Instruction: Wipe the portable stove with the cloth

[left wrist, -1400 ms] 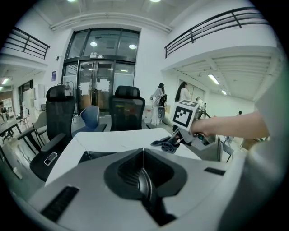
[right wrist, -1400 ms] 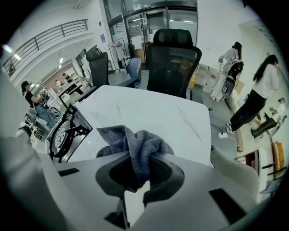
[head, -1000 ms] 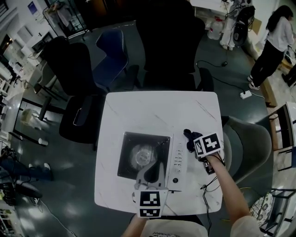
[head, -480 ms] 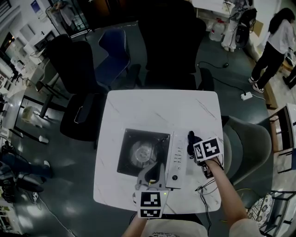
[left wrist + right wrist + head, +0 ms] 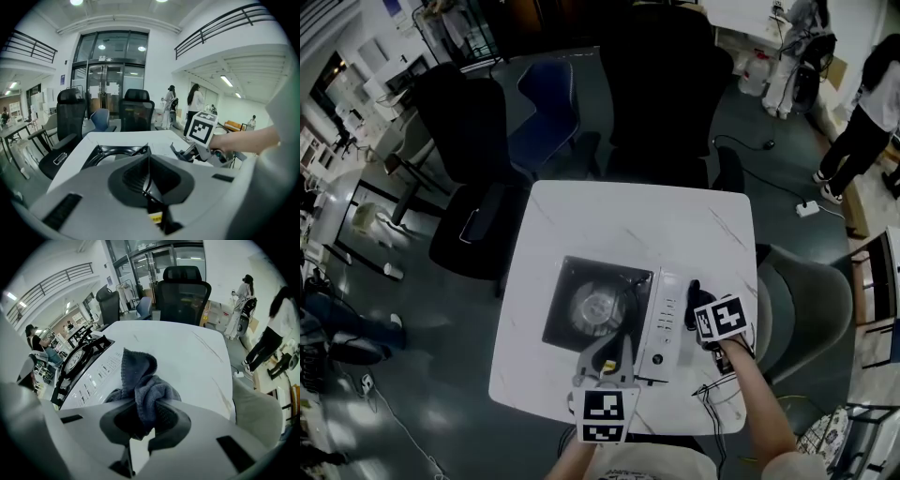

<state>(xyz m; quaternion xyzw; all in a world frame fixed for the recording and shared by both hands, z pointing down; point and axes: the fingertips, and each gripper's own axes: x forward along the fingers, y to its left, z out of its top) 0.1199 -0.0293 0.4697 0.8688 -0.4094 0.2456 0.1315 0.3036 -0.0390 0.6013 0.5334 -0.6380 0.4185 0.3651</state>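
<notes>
The right gripper has its jaws clamped tight on a bunched, dark grey-blue knitted cloth. It holds the cloth just beside the right edge of the white portable stove with a black burner tray. The stove sits toward the near edge of the white marbled square table. The left gripper, jaws pressed together and empty, is over the stove's near edge.

no word or number can be read here. the white control panel of the portable stove has rows of small dark marks, too small to read. the right gripper's white marker cube and the left gripper's white marker cube show only black square patterns. a small yellow label below the left jaws is blurred.
</notes>
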